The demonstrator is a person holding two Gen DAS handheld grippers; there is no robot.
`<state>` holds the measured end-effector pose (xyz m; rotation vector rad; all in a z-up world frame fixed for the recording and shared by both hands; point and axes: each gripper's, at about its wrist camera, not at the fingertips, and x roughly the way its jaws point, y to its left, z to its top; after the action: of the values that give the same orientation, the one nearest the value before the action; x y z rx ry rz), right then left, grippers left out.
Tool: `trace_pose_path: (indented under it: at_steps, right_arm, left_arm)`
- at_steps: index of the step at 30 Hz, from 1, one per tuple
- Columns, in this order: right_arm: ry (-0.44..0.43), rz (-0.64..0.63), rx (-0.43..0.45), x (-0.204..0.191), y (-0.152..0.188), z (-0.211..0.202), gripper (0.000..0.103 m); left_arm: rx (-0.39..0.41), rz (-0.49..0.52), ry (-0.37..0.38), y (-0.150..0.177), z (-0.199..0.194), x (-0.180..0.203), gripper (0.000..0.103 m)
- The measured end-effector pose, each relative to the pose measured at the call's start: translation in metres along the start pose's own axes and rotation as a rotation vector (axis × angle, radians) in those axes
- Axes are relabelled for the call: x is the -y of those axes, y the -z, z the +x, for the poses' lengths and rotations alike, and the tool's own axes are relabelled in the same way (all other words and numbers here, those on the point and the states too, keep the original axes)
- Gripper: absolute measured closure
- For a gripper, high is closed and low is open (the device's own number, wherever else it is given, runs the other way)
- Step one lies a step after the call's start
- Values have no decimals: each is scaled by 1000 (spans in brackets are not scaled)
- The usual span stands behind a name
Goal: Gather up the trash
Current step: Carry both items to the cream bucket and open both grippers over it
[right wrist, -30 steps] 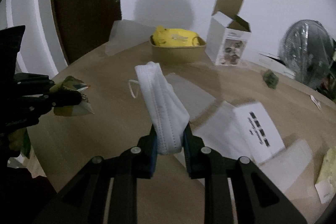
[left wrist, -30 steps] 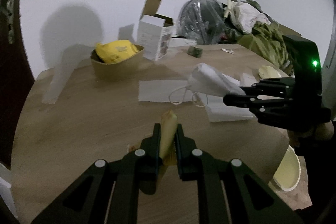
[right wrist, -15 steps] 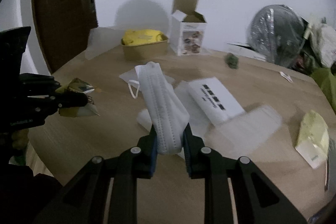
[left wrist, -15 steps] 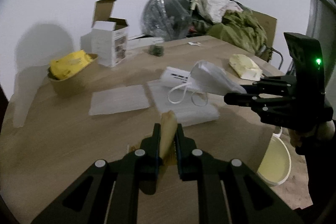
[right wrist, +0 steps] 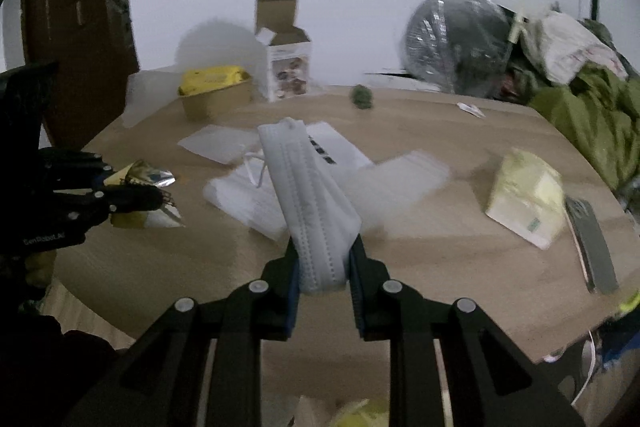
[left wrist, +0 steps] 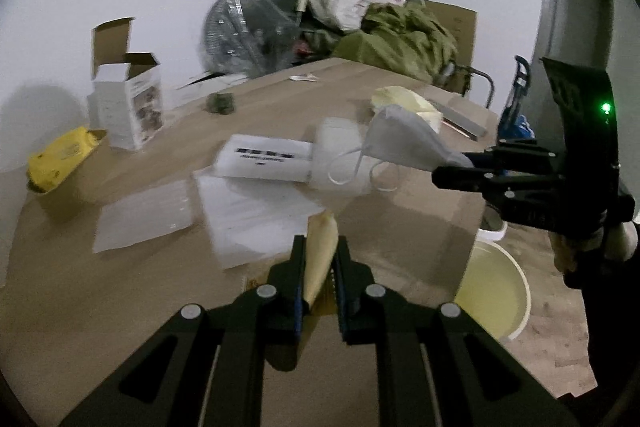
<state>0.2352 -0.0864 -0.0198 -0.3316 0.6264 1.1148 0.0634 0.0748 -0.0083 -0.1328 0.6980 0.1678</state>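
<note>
While both hands hung above the wooden table (left wrist: pixel 120 291), my left gripper (left wrist: pixel 319 259) was pinching a tan snack wrapper (left wrist: pixel 318 259), its long axis running away from the camera along the fingers, tip toward the far side. In the right wrist view that wrapper (right wrist: pixel 148 187) showed a foil inside and a crumpled open end pointing right. My right gripper (right wrist: pixel 322 267) was clamped on a folded white face mask (right wrist: pixel 308 195), long axis pointing away and leaning left, ear loops dangling at its far end. A white packet (left wrist: pixel 266 161) on the table bore black print too blurred to read. The left tool's body carried pale lettering I could only partly make out. A pale bucket (left wrist: pixel 496 291) sat on the floor past the table's right edge, partly hidden by it.
</note>
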Motion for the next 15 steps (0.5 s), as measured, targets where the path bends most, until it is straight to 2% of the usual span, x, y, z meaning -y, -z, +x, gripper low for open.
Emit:
trace_pose_path:
  at_steps: [8,15]
  right_arm:
    - [104,93,1,35,39,-33,83]
    - [194,210,-10,62,86,-63,83]
  left_arm:
    - [-9,76,82,-3,17,41,91]
    - [-33,148,165,-4,34,81,91]
